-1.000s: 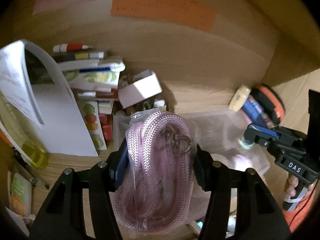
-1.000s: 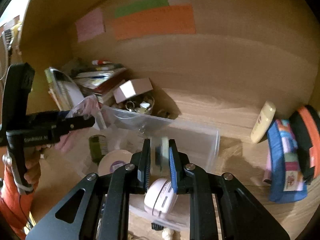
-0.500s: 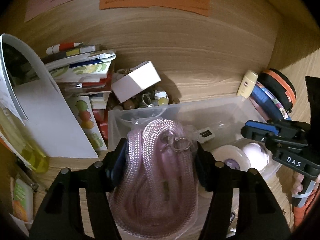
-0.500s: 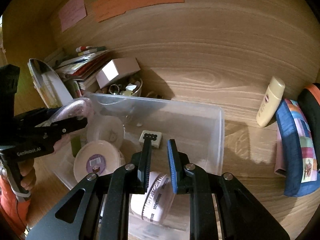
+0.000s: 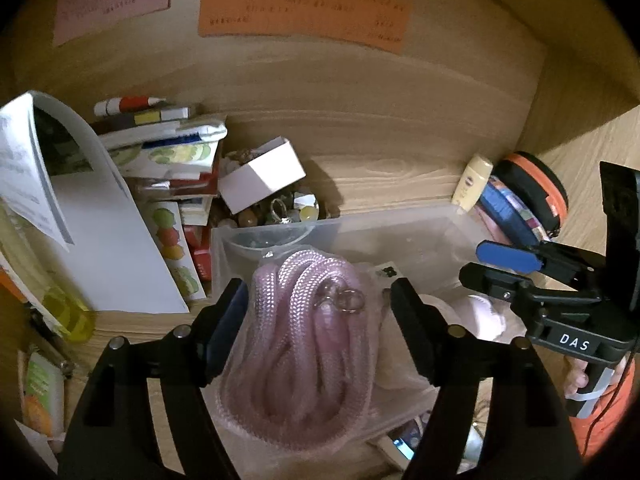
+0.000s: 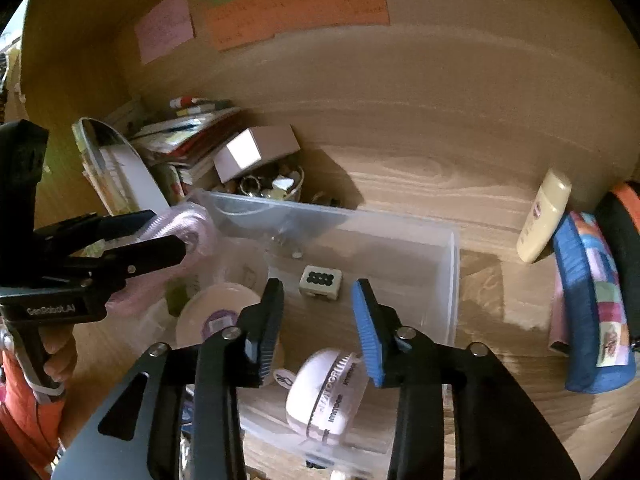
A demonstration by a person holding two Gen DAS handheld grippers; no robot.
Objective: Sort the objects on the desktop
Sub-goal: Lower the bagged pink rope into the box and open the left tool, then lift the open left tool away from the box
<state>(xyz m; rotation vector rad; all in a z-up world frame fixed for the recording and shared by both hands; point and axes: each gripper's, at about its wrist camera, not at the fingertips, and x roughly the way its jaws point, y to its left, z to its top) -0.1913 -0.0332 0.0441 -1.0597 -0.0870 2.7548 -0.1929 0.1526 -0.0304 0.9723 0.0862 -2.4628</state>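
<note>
Books (image 5: 160, 148) and papers stack at the counter's (image 6: 420, 184) far left; beside them, the left hand-held gripper (image 5: 316, 312) clamps a bagged pink rope (image 5: 304, 344) above the clear bin's (image 6: 454, 280) left end; the right hand-held gripper (image 6: 318, 328) hangs with jaws spread and empty over a white tape roll (image 6: 324, 392) inside; a cream bottle (image 6: 544, 216) and blue pouch (image 6: 592, 312) lie rightmost.

The left gripper (image 5: 316, 320) has its fingers spread wide, pressing both sides of a bagged rope (image 5: 304, 356). The right gripper (image 6: 318, 320) is parted with nothing between its fingers, level beside the left.
</note>
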